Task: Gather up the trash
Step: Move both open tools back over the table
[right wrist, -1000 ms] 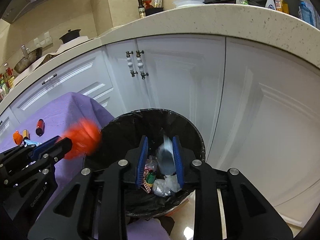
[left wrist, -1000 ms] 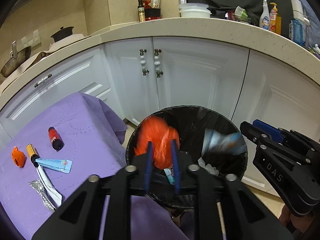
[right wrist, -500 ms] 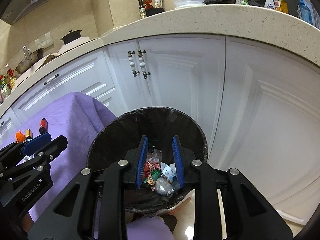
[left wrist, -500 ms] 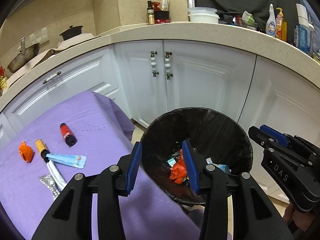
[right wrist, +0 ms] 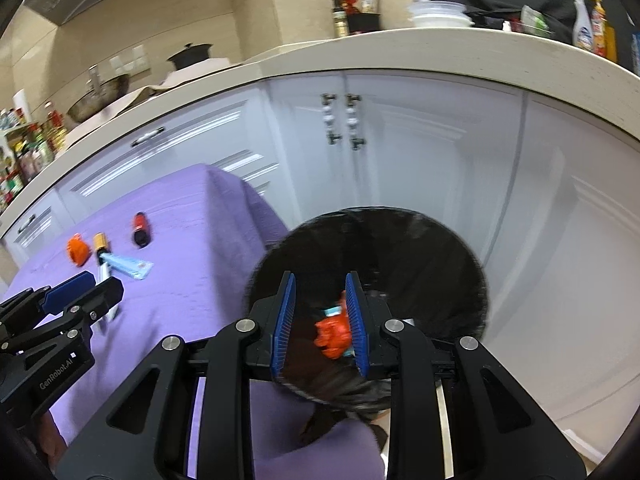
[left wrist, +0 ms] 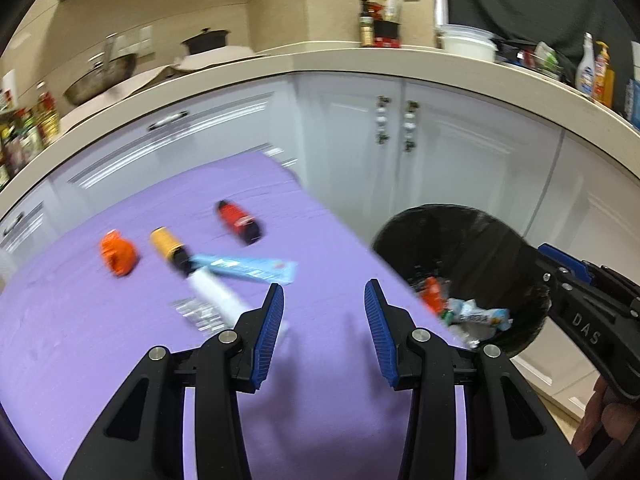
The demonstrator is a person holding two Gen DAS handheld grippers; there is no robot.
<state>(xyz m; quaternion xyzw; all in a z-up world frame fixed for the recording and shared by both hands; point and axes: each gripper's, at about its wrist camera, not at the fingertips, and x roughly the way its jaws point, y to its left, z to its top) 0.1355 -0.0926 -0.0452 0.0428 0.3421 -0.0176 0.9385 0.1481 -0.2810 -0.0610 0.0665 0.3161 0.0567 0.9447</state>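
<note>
Here the left gripper sits low in the centre of its own view with its ribbed blue pads spread wide and nothing between them, aimed over the purple cloth, which suits a tool lining up on loose litter rather than carrying any. Just beyond its left pad, in the middle left of that frame, the remaining trash lies in a loose cluster: a crinkled foil wrapper, a white tube lying across it, a flat light-blue packet, a yellow-and-black cylinder, a crumpled orange scrap and, a little apart toward the upper middle, a small red bottle with a black cap. Motion blur softens all of them, so finer detail is not readable. The right gripper, low in the centre of its own view, holds its pads moderately parted and empty above the round bin with a glossy black liner; through the gap shows a wrinkled orange bag lying inside among other wrappers. The bin stands on the floor against the cloth's right edge, probably so that each item needs only a short carry. Behind, smooth white cabinet doors and a pale speckled countertop curve across the upper frame.
</note>
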